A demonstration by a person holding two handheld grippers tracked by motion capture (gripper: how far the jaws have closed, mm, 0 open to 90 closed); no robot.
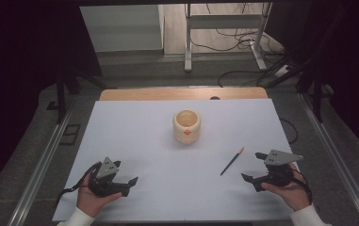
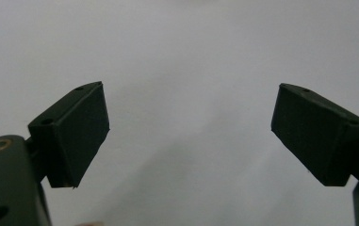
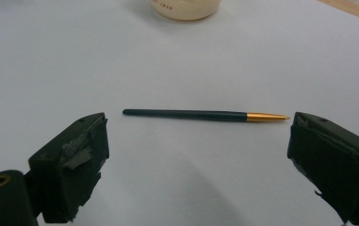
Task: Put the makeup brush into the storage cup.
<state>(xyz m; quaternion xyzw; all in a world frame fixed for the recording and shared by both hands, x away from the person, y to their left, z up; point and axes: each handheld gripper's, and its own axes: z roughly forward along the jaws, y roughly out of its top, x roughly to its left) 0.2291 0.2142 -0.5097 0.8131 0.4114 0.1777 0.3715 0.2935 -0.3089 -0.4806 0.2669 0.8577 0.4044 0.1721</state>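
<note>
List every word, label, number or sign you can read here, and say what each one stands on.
No text can be read.
Cup: an orange mark on its front in the high view, too small to read; a blurred line of dark lettering near its base in the right gripper view, illegible.
Pen: no marking visible.
White table cover: no print visible.
Left gripper and right gripper: no label visible.
</note>
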